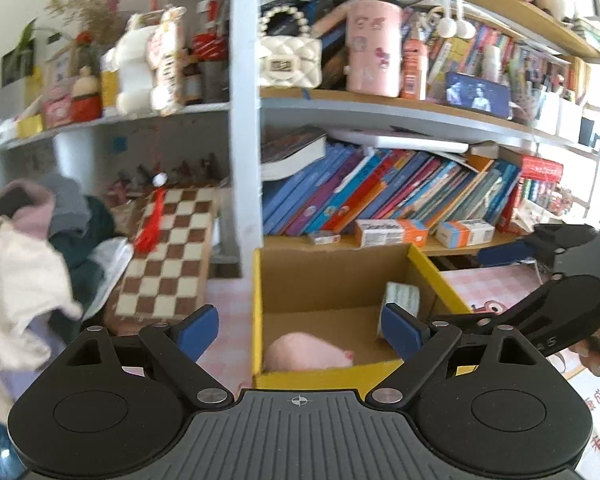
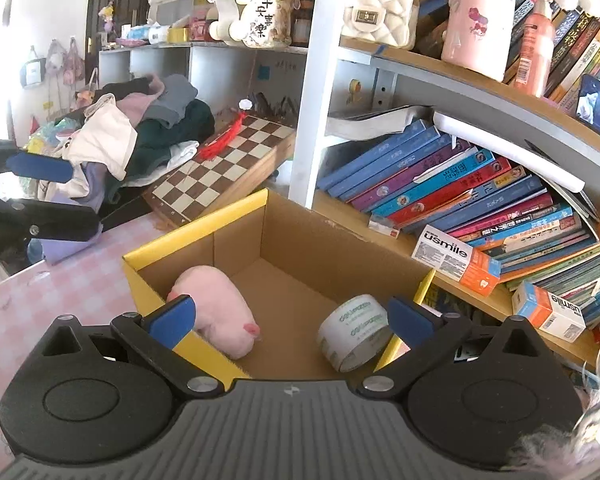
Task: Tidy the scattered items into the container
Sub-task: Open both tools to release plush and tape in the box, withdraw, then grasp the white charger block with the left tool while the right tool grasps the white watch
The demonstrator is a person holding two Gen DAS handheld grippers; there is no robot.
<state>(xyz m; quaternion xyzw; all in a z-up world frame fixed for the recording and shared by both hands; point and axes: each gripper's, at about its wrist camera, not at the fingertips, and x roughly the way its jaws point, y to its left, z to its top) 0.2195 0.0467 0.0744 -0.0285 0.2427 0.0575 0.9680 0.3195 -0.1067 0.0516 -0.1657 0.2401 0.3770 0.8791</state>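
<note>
A yellow-rimmed cardboard box (image 1: 332,376) (image 2: 160,248) stands open on the pink checked table. Inside lie a pink plush pig (image 1: 308,352) (image 2: 216,308) and a roll of white tape (image 1: 400,300) (image 2: 352,332). My left gripper (image 1: 300,328) is open and empty, held just before the box's near rim. My right gripper (image 2: 292,320) is open and empty above the box's near corner, with the pig and tape between its fingers in view. The right gripper's fingers also show at the right edge of the left wrist view (image 1: 512,250).
A bookshelf with leaning books (image 2: 460,188) and two orange-white usmile cartons (image 2: 456,260) stands right behind the box. A chessboard (image 1: 168,256) leans to the left, beside a pile of clothes (image 1: 28,264). Pink checked tablecloth (image 2: 60,296) lies left of the box.
</note>
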